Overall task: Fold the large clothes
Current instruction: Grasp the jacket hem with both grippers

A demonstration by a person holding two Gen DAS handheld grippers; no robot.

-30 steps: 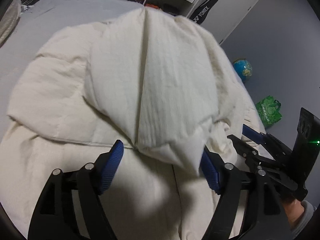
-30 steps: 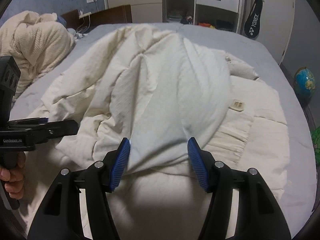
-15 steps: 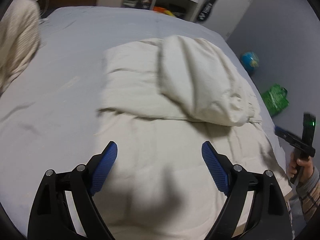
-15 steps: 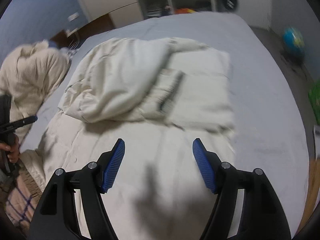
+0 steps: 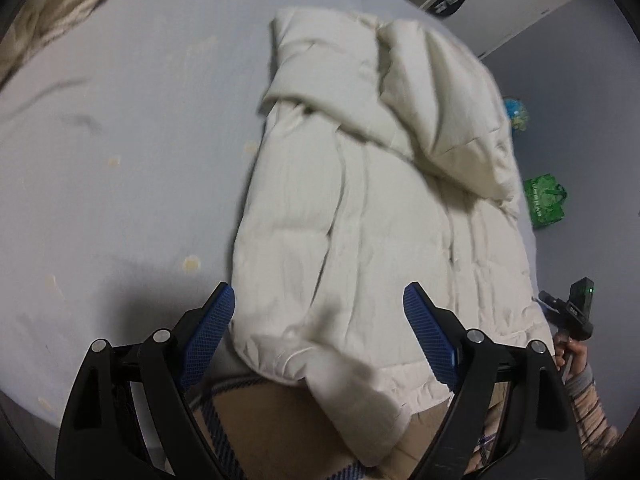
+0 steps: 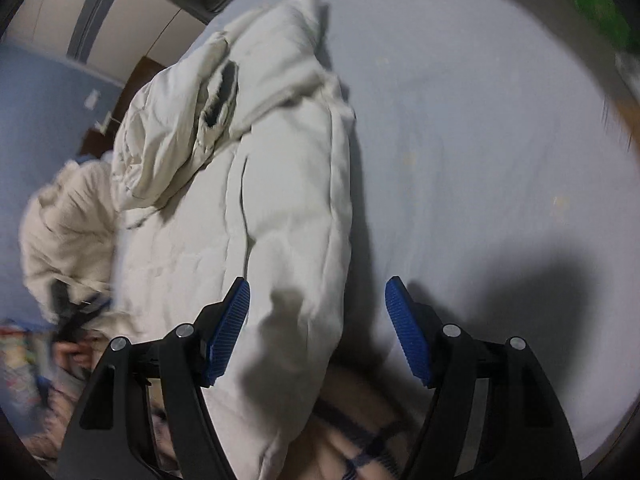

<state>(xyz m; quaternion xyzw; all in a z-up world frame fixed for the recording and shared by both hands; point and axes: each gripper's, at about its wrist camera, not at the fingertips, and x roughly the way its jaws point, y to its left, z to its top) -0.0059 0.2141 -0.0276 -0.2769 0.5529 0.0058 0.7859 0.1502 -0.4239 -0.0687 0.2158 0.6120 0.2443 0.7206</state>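
We hold both grippers above the near edge of the bed (image 5: 120, 140), and both are empty. The left gripper (image 5: 318, 324) has its fingers (image 5: 210, 328) wide apart, with the near hem of the cream padded coat (image 5: 360, 220) below the gap but not pressed by the pads. The right gripper (image 6: 318, 322) stands a little less wide, its fingers (image 6: 406, 332) also free; the right side edge of the coat (image 6: 288, 200) lies under its gap.

The coat lies along the bed, from the near edge, where the hem hangs a little over, to the far part, where a sleeve or the hood is already thrown across the body in a loose lump. The grey sheet is bare on both sides of it.

We judge that this garment is light but thick and puffy, soft, with a smooth shell that can slip. A thin pinch will probably slide off, and the filling will spring back after each fold. Therefore we would take a deep bite at the two near hem corners, where the seam gives firmer material, and lift both together.
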